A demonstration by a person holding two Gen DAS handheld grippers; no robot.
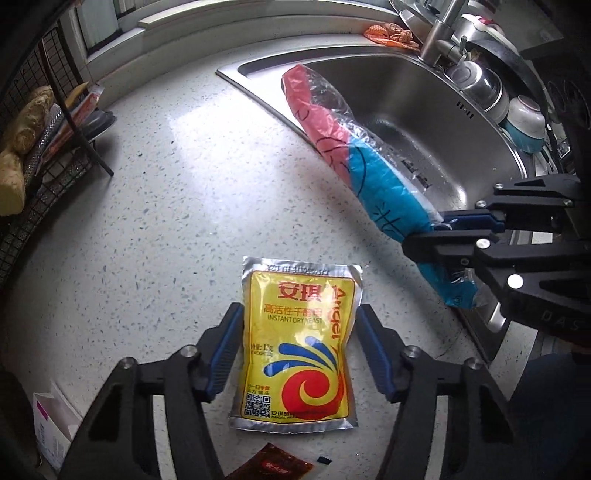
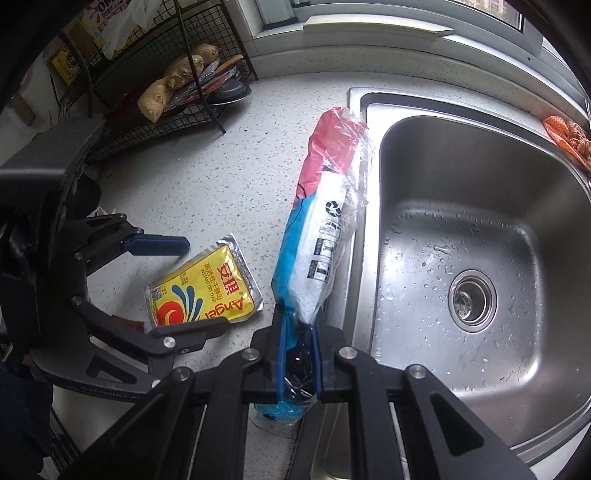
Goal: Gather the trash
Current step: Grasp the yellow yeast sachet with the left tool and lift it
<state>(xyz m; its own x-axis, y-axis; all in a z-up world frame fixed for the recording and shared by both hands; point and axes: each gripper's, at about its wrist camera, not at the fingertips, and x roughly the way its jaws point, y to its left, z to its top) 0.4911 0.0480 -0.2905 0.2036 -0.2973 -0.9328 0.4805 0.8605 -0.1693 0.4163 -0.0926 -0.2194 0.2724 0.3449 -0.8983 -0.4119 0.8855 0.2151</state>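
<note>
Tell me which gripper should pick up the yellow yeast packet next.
Left. The left gripper already straddles the yeast packet lying flat on the counter, its jaws apart, one on each side. The right gripper is shut on the pink-and-blue wrapper beside the sink, so it is occupied.

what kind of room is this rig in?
Most likely a home kitchen: a steel sink with a tap set in a speckled counter, bowls stacked beside it, and a wire rack holding ginger.
</note>
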